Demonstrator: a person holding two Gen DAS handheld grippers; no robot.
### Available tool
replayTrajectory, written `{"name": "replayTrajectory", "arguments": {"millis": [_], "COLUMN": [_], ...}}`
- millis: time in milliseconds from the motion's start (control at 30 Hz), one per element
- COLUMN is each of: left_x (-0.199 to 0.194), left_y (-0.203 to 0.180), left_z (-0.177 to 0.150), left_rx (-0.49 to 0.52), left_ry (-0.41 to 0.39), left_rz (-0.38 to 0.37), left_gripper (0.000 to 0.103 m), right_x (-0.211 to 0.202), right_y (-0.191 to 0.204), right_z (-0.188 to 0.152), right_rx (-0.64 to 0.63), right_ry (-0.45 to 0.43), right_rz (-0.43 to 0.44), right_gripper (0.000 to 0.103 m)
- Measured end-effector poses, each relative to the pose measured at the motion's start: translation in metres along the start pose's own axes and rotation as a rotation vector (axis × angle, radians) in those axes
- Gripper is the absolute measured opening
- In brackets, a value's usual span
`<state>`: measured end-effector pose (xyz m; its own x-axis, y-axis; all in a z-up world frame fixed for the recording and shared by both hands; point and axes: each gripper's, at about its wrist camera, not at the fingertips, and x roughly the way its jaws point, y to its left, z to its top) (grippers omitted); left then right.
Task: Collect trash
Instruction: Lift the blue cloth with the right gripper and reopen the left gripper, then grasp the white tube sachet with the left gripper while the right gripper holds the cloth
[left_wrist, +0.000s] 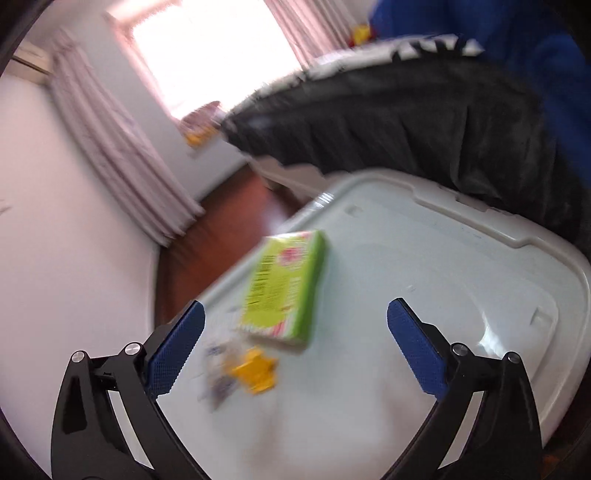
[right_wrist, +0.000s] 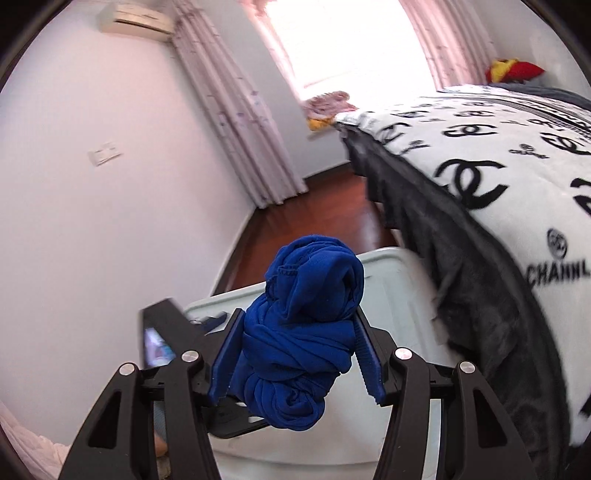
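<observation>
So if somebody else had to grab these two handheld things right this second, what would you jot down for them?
Left gripper: fingers wide open, nothing between them, above the pale plastic bin lid.
Right gripper: fingers shut on a bundled blue cloth, held over the same lid beside the bed.
On the lid: a green packet and, nearer the left fingers, a small yellow wrapper with blurred scraps beside it.
Done: nothing visibly collected yet; no trash container in view.
Left: pick up the packet and wrapper; decide where the cloth goes.

Each tool (left_wrist: 295, 325) has black arms, silver screws, blue ribbed pads (right_wrist: 364, 343).
</observation>
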<state>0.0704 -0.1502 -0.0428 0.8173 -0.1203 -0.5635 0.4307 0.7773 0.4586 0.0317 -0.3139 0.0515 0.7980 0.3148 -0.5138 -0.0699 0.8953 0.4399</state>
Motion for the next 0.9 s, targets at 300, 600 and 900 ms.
{"name": "replayTrajectory", "arguments": {"millis": [300,600,900], "left_x": [0.029,0.126,0.133], "left_y": [0.071,0.119,0.13], "left_z": [-0.059,-0.055,-0.061], "left_rx": [-0.042,0.046,-0.2], "left_ry": [0.126,0.231,0.229], "left_rz": [0.013,-0.264,-0.463], "left_gripper": [0.097,0.096,0.019], "right_x": [0.008,0.043,0.067], "right_y": [0.019,0.001,-0.004], "right_z": [-0.002,0.014,0.004], "right_rx": [-0.001,-0.016,0.006], "right_ry": [0.063,0.046,0.105], "right_rz": [0.057,0.024,0.027], "right_gripper": [0.057,0.058,0.058]}}
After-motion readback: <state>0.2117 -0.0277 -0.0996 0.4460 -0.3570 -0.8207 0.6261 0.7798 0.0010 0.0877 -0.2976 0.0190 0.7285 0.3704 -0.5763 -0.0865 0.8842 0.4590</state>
